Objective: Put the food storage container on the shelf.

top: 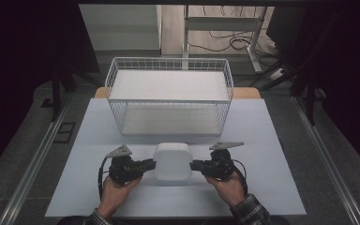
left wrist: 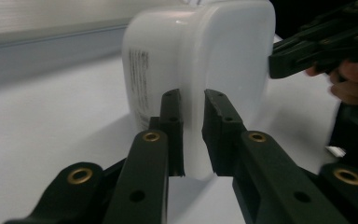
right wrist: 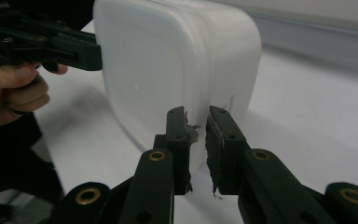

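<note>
White plastic tub point(top: 172, 161) sits on the white table point(top: 262, 140), near the front edge, just in front of the wire basket point(top: 168, 79). Left gripper point(top: 151, 164) is clamped on the tub's left rim, jaws narrow with the thin wall pinched between them. Right gripper point(top: 194, 165) does the same on the right rim. Both hands point(top: 117, 187) hold level, tub between them.

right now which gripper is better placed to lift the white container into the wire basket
Neither alone: the left gripper and right gripper each pinch an opposite rim of the white container, level with each other, so both should lift together toward the wire basket.
</note>
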`<state>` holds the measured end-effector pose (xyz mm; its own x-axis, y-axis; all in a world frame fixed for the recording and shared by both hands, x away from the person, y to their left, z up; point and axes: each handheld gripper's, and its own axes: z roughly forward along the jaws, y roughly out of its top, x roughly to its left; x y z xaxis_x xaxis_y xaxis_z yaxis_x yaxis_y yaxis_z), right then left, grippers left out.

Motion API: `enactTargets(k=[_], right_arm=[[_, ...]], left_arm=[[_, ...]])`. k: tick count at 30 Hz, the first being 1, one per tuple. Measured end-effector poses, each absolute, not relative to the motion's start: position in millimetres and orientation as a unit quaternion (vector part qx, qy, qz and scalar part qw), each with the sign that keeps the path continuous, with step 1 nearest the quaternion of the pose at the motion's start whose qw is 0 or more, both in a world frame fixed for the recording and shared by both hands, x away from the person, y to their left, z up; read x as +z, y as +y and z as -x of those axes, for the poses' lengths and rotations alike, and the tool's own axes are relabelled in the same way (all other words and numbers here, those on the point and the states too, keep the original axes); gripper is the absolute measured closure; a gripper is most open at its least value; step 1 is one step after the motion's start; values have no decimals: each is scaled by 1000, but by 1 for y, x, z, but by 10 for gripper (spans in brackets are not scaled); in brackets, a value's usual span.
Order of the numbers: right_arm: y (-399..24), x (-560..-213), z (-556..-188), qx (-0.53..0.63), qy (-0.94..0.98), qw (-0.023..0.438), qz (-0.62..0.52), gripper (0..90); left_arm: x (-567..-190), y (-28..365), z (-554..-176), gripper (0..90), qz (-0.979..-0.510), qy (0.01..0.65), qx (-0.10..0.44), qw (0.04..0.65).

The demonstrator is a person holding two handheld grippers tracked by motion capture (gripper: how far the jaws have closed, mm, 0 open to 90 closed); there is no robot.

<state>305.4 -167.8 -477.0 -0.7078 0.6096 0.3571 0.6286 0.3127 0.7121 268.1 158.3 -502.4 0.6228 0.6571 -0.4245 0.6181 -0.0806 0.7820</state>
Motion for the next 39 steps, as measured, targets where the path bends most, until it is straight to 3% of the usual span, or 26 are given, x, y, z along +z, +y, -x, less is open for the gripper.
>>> enactTargets(k=[8,16,29,39], right_arm=[[-167,-474,-305,-466,-799,-14,379,793],[-160,-453,-335,-472,-799,-49,369,793],[-150,-458,-389,-476,-788,-46,387,789],[-145,-466,-409,-461,-794,-39,395,785]], left_arm=[[-495,157,-273,790,-732,435,39,523],[-479,159,-308,788,-729,433,61,527],[-481,163,-361,781,-716,460,69,520],[-491,163,-377,775,-716,480,54,503]])
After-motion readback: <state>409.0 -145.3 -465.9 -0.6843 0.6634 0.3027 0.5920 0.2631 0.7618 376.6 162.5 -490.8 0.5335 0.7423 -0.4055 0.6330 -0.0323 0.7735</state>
